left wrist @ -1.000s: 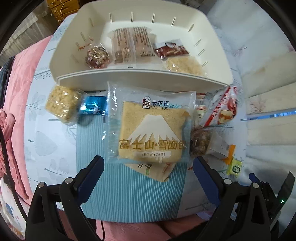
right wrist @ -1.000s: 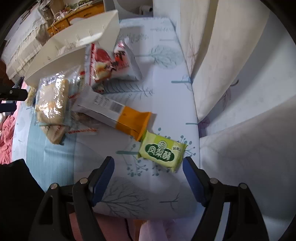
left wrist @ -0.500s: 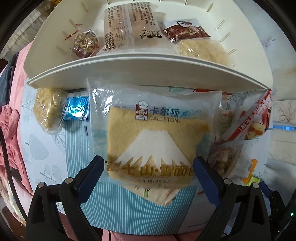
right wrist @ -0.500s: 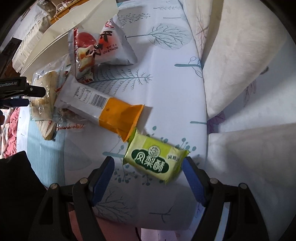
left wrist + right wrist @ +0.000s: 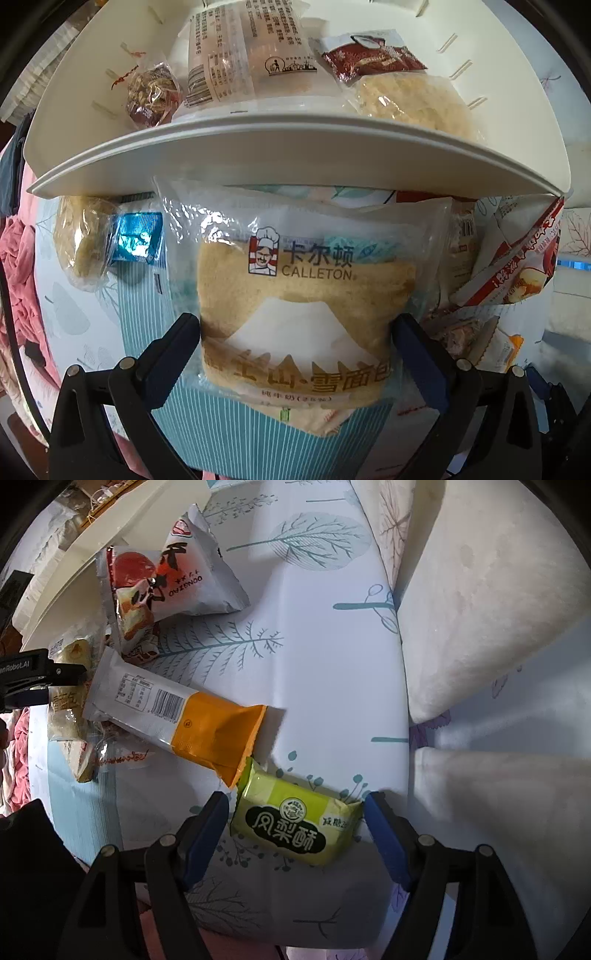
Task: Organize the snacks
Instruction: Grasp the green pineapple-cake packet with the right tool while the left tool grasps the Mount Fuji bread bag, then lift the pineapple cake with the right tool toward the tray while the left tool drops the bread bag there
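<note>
A clear-wrapped Calleton bread pack lies on the bed just in front of a white basket. My left gripper is open, with a finger at each side of the pack, touching or nearly touching it. A green pineapple-cake packet lies on the tree-print sheet. My right gripper is open with the packet between its fingers, apart from both. The left gripper's finger shows at the left edge of the right wrist view.
The basket holds several snacks, among them a long white pack and a maroon packet. An orange-and-white bar and a red-and-white bag lie near the green packet. A blue candy lies left. Pillows at right.
Both grippers moved forward and down. The bread pack now sits between the left fingers, and the green packet between the right fingers. Neither object has moved.
</note>
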A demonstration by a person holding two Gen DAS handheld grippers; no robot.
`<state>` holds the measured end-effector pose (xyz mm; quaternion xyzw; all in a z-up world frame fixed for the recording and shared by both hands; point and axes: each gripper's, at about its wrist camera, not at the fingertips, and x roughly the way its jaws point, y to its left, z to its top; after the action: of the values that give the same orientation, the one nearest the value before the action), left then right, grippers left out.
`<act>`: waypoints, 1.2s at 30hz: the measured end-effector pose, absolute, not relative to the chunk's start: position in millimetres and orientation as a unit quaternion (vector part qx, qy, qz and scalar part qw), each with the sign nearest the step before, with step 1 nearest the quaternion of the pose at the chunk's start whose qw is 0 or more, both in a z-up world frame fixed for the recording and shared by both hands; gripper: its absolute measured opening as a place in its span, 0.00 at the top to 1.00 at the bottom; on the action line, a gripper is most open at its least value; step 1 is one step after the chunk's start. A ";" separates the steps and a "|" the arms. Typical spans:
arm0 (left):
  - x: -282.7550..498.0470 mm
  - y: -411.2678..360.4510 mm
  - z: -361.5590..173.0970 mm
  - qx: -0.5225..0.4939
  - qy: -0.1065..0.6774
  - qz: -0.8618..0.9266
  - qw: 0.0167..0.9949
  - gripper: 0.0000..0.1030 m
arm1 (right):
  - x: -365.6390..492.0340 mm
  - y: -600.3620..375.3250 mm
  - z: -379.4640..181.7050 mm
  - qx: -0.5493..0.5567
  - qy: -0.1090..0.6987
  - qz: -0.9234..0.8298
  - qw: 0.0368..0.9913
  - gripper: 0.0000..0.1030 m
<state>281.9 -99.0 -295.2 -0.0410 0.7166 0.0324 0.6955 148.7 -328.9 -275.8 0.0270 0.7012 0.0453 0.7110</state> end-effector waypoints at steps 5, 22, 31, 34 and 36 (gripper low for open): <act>267.1 -85.1 -297.8 -0.041 0.701 0.029 0.711 0.00 | 152.2 -328.9 -284.6 0.013 0.709 0.038 0.704 0.29; 219.8 -78.5 -286.0 -0.030 0.688 0.032 0.724 0.11 | 142.9 -300.2 -282.4 0.007 0.718 0.025 0.696 0.47; 184.3 -48.4 -278.0 -0.055 0.687 0.036 0.723 0.17 | 137.1 -301.7 -265.5 0.035 0.719 0.027 0.694 0.47; 172.6 -39.0 -272.5 -0.054 0.689 0.042 0.722 0.22 | 138.3 -295.9 -253.7 0.040 0.713 0.032 0.699 0.47; 164.1 -31.2 -267.7 -0.056 0.687 0.043 0.723 0.29 | 139.5 -294.2 -246.4 0.042 0.711 0.036 0.701 0.47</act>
<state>164.1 -31.2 -267.7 -0.0561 0.6874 0.0426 0.7228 139.5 -294.2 -246.4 0.0415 0.7113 0.0360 0.7008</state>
